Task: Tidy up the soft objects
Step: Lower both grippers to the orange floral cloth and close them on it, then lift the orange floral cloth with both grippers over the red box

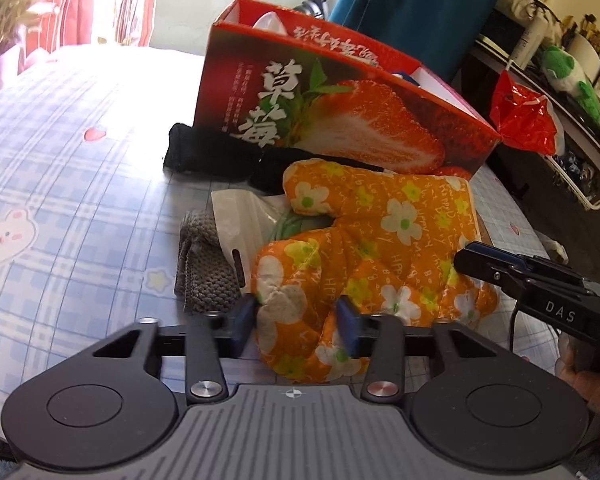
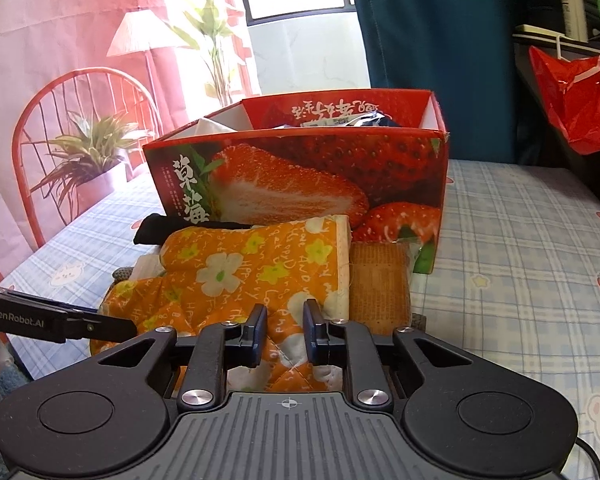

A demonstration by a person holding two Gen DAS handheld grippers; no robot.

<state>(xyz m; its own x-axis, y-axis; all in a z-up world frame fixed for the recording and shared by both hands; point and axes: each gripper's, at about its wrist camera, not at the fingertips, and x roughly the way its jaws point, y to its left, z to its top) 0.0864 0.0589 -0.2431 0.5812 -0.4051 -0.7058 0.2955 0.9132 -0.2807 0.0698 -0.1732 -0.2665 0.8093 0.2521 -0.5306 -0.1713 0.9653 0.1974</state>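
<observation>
Both hand-held grippers pinch the orange oven mitt (image 1: 380, 240) on the worktop (image 1: 79, 184): left hand-held gripper (image 1: 302, 326) part-closed, right hand-held gripper (image 2: 285, 330) nearly shut; lift evenly into the strawberry box (image 2: 300, 176)

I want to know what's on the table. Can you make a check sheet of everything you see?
Surface: checked tablecloth with bunnies and hearts.
Job's things: orange flowered mitt; grey knitted cloth; black cloth; tan cloth; strawberry box, open, already holding things.
Clutter: white plastic bag under the mitt.
Grippers: left gripper and right gripper both pinch folds of the mitt.
Cables: black lead at the right gripper.
Surroundings: red bag, potted plant, red chair, curtain.
</observation>
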